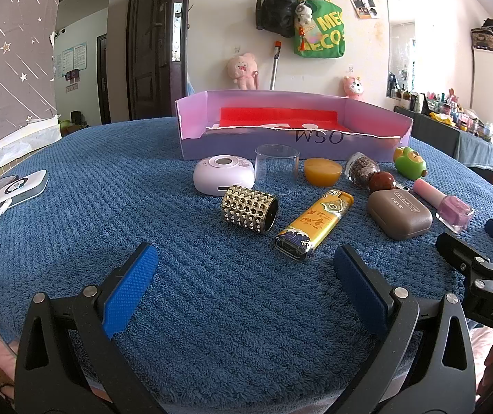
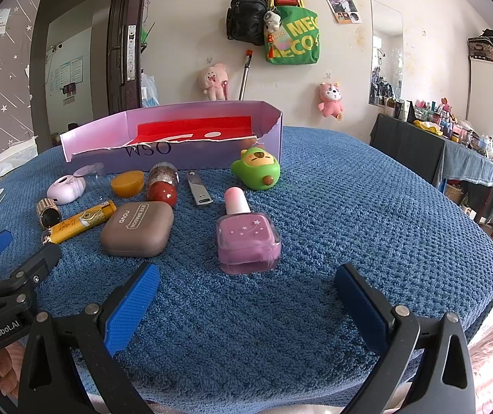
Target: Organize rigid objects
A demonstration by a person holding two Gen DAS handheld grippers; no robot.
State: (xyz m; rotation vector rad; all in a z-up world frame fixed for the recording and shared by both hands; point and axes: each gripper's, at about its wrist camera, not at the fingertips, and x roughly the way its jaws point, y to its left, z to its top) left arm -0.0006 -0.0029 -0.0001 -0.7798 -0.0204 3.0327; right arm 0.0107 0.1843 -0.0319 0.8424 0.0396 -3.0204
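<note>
Small items lie on a blue towel before a purple box (image 1: 377, 117) (image 2: 184, 158) with a red floor. Nearest my left gripper (image 1: 246, 258), which is open and empty, are a yellow lighter (image 1: 312, 224) (image 2: 77, 222) and a gold studded cylinder (image 1: 250, 208) (image 2: 48, 210). Beyond my right gripper (image 2: 246, 277), also open and empty, stands a pink nail polish bottle (image 2: 246, 238) (image 1: 450, 207). A brown eye-shadow case (image 2: 137, 229) (image 1: 398, 212) lies to its left. Farther back sit a green toy (image 2: 257, 169) (image 1: 410, 162), nail clippers (image 2: 198, 188) and a red ball (image 2: 162, 191) (image 1: 383, 181).
Near the box are a lilac round device (image 1: 224, 174), a clear cup (image 1: 277, 167), an orange half-sphere (image 1: 322, 170) and a glitter jar (image 1: 362, 169). A white charger with cable (image 1: 22, 188) lies at the towel's left edge. The towel's right half shows bare cloth in the right wrist view.
</note>
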